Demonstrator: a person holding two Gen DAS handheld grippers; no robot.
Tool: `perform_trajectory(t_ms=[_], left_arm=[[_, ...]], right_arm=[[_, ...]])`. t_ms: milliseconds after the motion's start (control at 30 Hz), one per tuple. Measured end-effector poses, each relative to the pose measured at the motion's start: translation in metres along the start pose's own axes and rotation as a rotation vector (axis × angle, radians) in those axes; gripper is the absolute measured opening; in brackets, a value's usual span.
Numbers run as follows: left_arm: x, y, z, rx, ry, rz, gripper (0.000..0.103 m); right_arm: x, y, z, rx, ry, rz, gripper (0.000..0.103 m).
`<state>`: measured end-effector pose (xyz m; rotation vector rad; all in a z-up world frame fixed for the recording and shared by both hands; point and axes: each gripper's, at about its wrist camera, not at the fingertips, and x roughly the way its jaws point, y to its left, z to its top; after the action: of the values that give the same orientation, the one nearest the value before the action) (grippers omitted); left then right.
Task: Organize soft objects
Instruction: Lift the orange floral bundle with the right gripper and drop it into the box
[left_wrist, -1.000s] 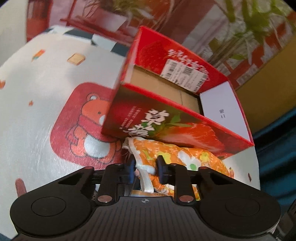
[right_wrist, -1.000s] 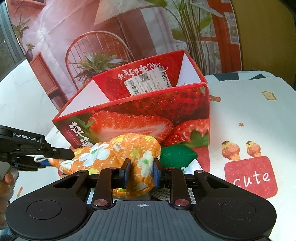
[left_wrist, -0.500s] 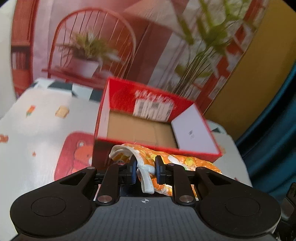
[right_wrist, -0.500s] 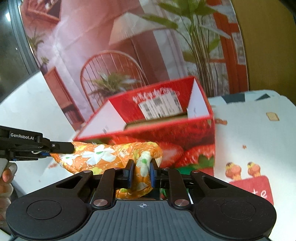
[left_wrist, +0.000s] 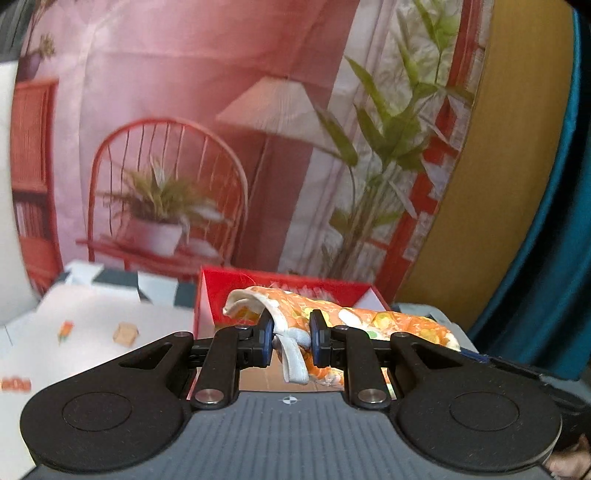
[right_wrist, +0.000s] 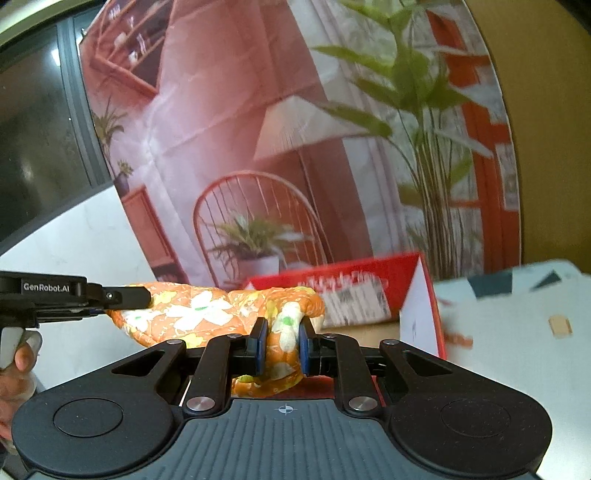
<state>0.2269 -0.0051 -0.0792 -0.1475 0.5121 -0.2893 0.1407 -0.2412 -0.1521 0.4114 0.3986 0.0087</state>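
In the left wrist view we see our left gripper (left_wrist: 291, 341) pinching one end of the orange floral oven mitt (left_wrist: 354, 317), its blue pads pressed on the white cuff. A white loop strap (left_wrist: 293, 360) hangs down between the fingers. The mitt is quilted cloth, orange with white and yellow flowers and green specks, and it stretches away to the right above the red strawberry box (left_wrist: 229, 286). The box stands open on the white tablecloth (left_wrist: 96, 314) with small printed pictures, and brown cardboard shows inside it under the mitt. A printed backdrop (left_wrist: 184, 147) of a chair, lamp and plants hangs behind

In the right wrist view our right gripper (right_wrist: 281, 349) is clamped on the other end of the mitt (right_wrist: 192, 310), the fabric bunched and folded between the blue pads. The mitt spans leftward, held off the table, to the left gripper (right_wrist: 125, 297) that bites its far end. The red box (right_wrist: 369, 291) sits behind and just right, a white label on its inner wall, blurred
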Motion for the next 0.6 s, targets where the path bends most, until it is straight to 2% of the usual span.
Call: perform_trajectory(t_ms=[133, 267, 400, 600], left_arm=[[0.027, -0.007, 0.009, 0.046, -0.027, 0.05, 0.021], [0.059, -0.016, 0.014, 0.15, -0.019, 0.112, 0.021], [0.098, -0.007, 0.015, 0.128, 0.072, 0.123, 0.021], [0.155, 0.02, 0.002, 0.053, 0.275, 0.122, 0.021]], right_arm=[[0.025, -0.007, 0.015, 0.0, 0.001, -0.009, 0.016], [0.062, -0.017, 0.023, -0.045, 0.027, -0.044, 0.016], [0.101, -0.03, 0.021, -0.074, 0.073, -0.079, 0.016], [0.155, -0.048, 0.009, -0.064, 0.233, -0.135, 0.016]])
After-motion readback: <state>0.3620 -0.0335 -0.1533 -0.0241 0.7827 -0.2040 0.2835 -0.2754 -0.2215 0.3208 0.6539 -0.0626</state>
